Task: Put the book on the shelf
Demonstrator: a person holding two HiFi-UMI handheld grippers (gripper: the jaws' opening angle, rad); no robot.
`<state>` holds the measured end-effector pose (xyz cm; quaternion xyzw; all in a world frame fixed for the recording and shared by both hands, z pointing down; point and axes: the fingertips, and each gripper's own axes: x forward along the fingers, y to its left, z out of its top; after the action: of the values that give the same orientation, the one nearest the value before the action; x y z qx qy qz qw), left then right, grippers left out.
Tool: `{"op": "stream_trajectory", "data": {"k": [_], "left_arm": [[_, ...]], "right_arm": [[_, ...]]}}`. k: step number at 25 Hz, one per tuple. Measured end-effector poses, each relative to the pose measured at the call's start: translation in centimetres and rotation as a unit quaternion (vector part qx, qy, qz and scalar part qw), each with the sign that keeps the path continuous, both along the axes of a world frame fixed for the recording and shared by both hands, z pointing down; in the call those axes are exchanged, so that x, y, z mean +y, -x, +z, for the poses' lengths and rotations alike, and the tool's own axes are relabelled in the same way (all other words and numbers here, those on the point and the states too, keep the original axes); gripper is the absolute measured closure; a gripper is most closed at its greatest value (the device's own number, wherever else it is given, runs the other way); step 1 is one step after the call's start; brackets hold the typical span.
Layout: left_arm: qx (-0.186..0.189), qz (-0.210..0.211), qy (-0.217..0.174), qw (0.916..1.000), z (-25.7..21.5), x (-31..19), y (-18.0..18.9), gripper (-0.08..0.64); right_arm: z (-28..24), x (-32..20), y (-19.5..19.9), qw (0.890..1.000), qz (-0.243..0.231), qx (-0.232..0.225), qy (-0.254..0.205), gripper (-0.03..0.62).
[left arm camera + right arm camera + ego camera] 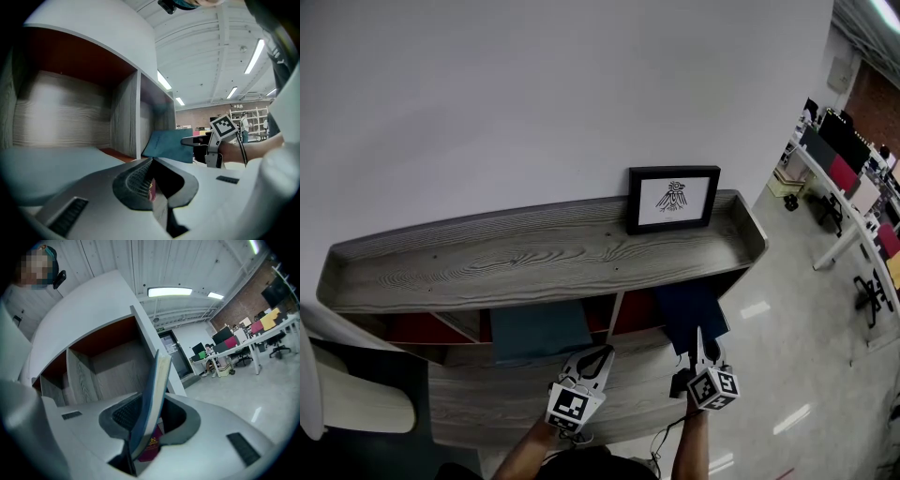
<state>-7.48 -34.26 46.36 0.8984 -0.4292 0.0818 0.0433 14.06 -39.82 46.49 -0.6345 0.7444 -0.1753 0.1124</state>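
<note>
Right claw (701, 339) is narrowly parted, with the blue book (692, 314) upright and loose between its jaws. The book is lower right of centre, partly inside the shelf (534, 258). Left claw (598, 358) is closed and empty.

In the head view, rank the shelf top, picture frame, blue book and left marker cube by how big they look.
Largest: shelf top.
Then: picture frame and blue book, about alike; the book is partly hidden.
Smallest: left marker cube.
</note>
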Motion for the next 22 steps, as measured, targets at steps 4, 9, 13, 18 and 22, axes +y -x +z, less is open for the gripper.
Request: {"op": "stream_trajectory", "data": {"k": [4, 9, 13, 18, 22], "left_arm": [[0.001, -0.002, -0.002, 1.0000, -0.1, 0.1, 0.0, 0.554], [0.002, 0.001, -0.004, 1.0000, -0.3, 0.8, -0.4, 0.554], [0.002, 0.001, -0.002, 1.0000, -0.3, 1.8, -0.8, 0.554], [-0.008, -0.001, -0.010, 0.9999, -0.6, 3.1, -1.1, 0.554], [0.003, -0.007, -0.010, 0.9999, -1.2, 4.6, -1.8, 0.554]], "right_arm": [[-0.6, 0.1, 0.4, 1.000, -0.014, -0.012, 0.000, 0.322], [-0.5, 1.2, -0.3, 1.000, -0.013, -0.001, 0.003, 0.302], [-1.1, 2.6, -0.5, 1.000, -0.021, 0.015, 0.002, 0.302], [-1.7, 4.7, -0.9, 0.998, -0.041, 0.041, -0.013, 0.302], [-3.0, 7.1, -0.8, 0.996, -0.056, 0.064, -0.028, 0.305]]}}
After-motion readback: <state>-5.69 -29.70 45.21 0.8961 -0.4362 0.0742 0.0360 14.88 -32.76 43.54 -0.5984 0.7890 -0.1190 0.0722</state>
